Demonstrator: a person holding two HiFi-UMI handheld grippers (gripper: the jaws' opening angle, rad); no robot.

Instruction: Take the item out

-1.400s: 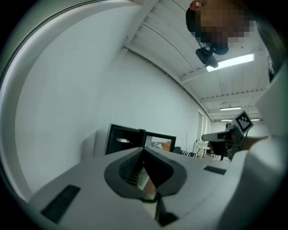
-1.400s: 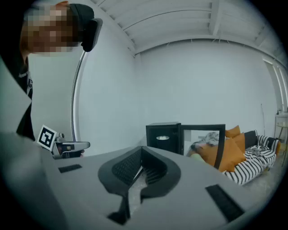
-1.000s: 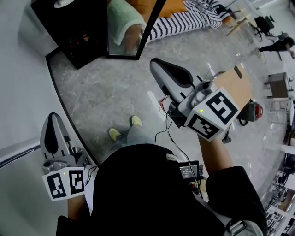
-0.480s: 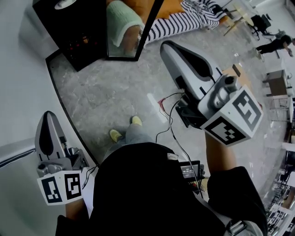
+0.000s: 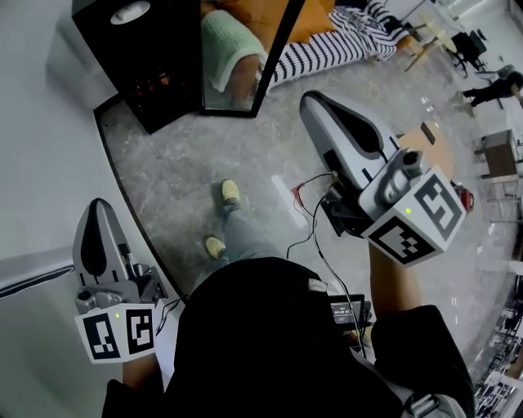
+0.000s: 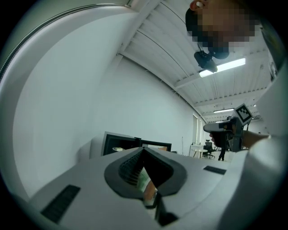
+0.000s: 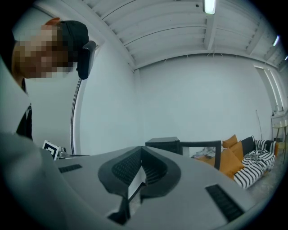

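Here, the person is standing on a grey floor [image 5: 180, 155], with the shoes [image 5: 231, 192] showing at 12 o'clock of the dark torso. The left gripper [image 5: 96, 208] is hanging at 8 o'clock in the head view. Its jaws are pressing together at the tips with nothing between them. The right gripper [image 5: 315, 102] is reaching out at 2 o'clock, its jaws likewise meeting and carrying nothing. A thin cable [image 5: 306, 192] is trailing just below it.

Farther off, at 11 o'clock, a black cabinet [image 5: 155, 49] is sitting beside the white wall, well apart from both grippers. Its glass door [image 5: 274, 49] is standing open on the right. A pale dish [image 5: 131, 12] is lying in the cabinet's dark opening, toward its left side as the left gripper view shows it, and neither gripper is touching it. Beyond the door, at 1 o'clock, a striped cushion [image 5: 327, 49] is lying beside orange ones.
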